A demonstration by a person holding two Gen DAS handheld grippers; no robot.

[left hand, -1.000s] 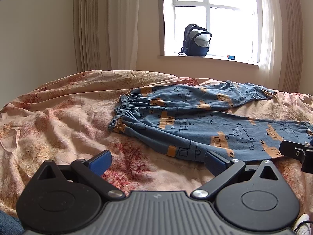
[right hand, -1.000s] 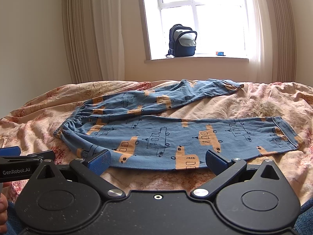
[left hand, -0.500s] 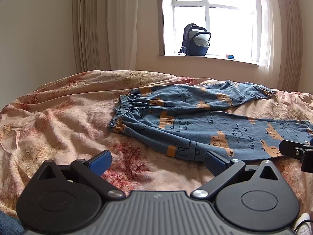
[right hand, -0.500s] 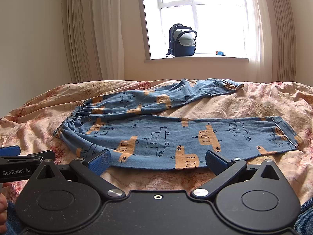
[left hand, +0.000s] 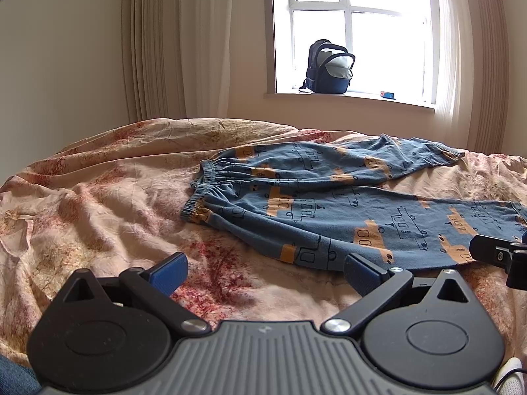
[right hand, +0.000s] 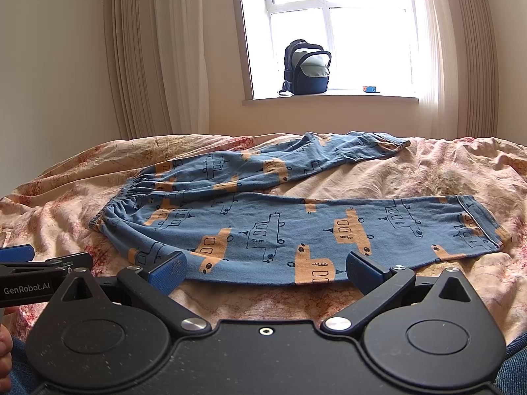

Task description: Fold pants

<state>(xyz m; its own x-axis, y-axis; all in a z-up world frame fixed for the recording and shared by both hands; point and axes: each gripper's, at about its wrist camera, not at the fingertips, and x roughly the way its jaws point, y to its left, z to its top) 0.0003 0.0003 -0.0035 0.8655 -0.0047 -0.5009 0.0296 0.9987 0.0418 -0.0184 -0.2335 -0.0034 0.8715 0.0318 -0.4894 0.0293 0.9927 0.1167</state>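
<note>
Almost nothing changed against the frames half a second and a second back: same spread of cloth, same pose of both tools, at most a hair's drift in the left wrist view.

Blue pants (right hand: 263,220) with orange and outlined vehicle prints, lying flat and unfolded on the bedspread (right hand: 428,171), filling the middle of the right wrist view. Gathered elastic waistband (right hand: 112,204) at 9 o'clock of the garment. Near leg stretched toward 3 o'clock, ending in a hem (right hand: 484,223); far leg angled off toward 1 o'clock, so the two legs splayed in a V with bedding showing between. Cloth mostly smooth, puckered near the waist.

Right gripper (right hand: 265,271) held low at 6 o'clock of the pants, blue pads (right hand: 168,271) wide apart, nothing between them, tips just short of the near leg's edge. Left gripper (left hand: 263,271) likewise spread and empty, off the waistband's 7 o'clock, over bare bedding; pants (left hand: 346,210) at 1 o'clock from it.

Rumpled peach bedspread with reddish floral blotches. Beyond, at 12 o'clock, a bright window (right hand: 329,29), a dark backpack (right hand: 306,67) standing on the sill, pale curtains (right hand: 158,59) on either side.
</note>
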